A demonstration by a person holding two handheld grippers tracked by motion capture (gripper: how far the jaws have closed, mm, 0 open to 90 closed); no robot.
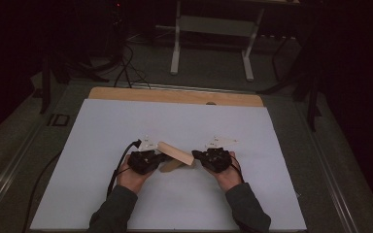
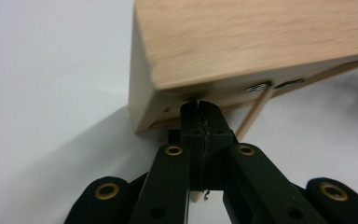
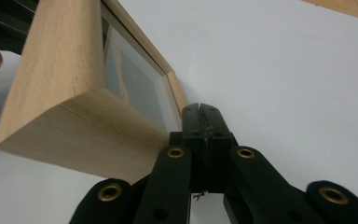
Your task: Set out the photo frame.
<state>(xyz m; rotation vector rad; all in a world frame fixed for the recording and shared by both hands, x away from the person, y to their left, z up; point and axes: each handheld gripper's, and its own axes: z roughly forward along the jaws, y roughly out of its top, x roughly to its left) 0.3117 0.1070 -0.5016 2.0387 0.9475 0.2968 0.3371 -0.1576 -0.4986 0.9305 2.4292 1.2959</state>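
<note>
A light wooden picture frame [image 1: 175,154] stands tilted on the white sheet between my two grippers. Its back stand [image 1: 171,165] pokes out below it toward me. My left gripper [image 1: 161,157] is at the frame's left end. In the left gripper view the jaws [image 2: 199,106] are pressed together, tips against the frame [image 2: 261,37] at its lower back edge, beside a thin wooden strut [image 2: 256,112]. My right gripper [image 1: 195,156] is at the frame's right end. Its jaws [image 3: 200,109] are shut, tips right beside the frame [image 3: 74,93] at its front rim, close to the glass [image 3: 135,79].
The white sheet [image 1: 175,208] covers most of the wooden tabletop [image 1: 175,95], whose far strip stays bare. A black cable [image 1: 121,162] trails from the left gripper. Beyond the table stand white metal legs [image 1: 176,48] and floor cables [image 1: 126,68].
</note>
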